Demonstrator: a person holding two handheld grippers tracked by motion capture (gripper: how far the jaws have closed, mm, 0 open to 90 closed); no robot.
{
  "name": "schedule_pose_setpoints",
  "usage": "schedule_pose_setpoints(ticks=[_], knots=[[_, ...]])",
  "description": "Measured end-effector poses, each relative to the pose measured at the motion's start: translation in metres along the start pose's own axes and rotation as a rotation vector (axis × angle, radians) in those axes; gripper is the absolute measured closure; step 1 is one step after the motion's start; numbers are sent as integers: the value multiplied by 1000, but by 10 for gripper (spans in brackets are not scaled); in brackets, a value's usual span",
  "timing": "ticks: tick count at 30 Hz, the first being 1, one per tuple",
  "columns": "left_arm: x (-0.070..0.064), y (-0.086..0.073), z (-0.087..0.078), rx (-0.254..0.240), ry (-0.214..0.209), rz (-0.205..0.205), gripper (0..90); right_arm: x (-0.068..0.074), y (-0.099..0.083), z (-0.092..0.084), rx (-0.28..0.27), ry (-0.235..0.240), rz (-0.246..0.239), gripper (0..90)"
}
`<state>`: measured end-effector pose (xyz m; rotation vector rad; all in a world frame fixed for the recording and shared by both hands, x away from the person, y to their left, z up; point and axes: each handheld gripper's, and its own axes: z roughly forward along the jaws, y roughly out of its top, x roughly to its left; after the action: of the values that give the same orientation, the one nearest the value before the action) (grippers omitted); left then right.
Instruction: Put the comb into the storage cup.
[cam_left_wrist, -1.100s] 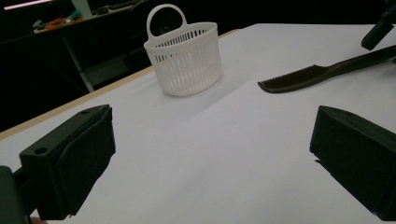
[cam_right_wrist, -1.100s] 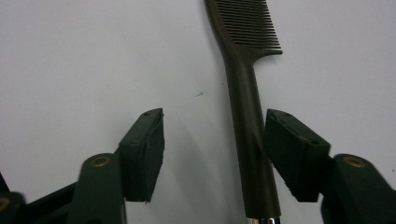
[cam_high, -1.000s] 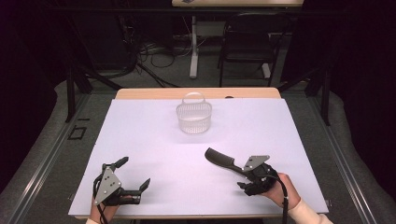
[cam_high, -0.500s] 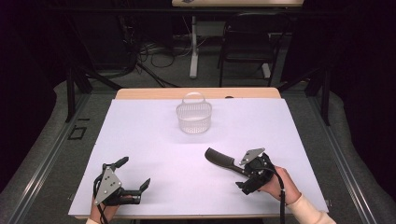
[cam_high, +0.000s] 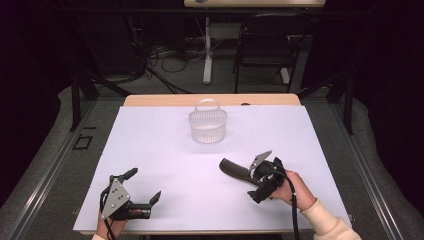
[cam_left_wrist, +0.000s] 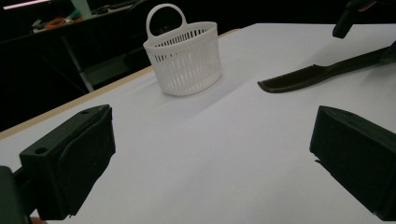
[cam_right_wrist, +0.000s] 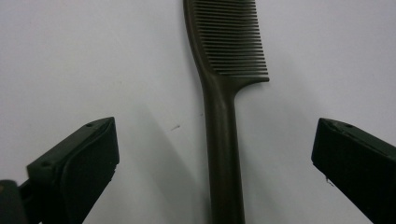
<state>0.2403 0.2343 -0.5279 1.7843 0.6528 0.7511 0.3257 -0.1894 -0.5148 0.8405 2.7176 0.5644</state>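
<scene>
Since a second ago the right gripper (cam_high: 256, 176) has slid toward the comb (cam_right_wrist: 223, 116) and its jaws have just been opening; they now stand wide with the handle between them, untouched. Lying flat on the table (cam_high: 165, 150), the comb awaits closing on it, probably then a carry to the basket (cam_high: 207, 126). Idle, the left gripper (cam_high: 142, 187) gapes empty.

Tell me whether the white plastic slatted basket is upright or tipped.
Upright. The white plastic slatted basket stands on its base on the white table, handle loop on top, open rim facing up.
</scene>
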Motion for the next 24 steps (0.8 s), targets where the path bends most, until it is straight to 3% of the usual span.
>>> schedule_pose_setpoints(ticks=[6, 8, 10, 20, 24], knots=[[0, 0, 0, 1, 0, -2, 1, -3, 9, 0, 35, -2, -5, 62], [0, 0, 0, 1, 0, -3, 1, -4, 10, 1, 35, -2, -13, 140], [0, 0, 0, 1, 0, -4, 1, -4, 11, 2, 50, 0, -19, 160], [0, 0, 0, 2, 0, -5, 1, -4, 17, 10, 121, 16, -41, 516], [0, 0, 0, 2, 0, -2, 1, -4, 20, 13, 158, 17, -47, 581]])
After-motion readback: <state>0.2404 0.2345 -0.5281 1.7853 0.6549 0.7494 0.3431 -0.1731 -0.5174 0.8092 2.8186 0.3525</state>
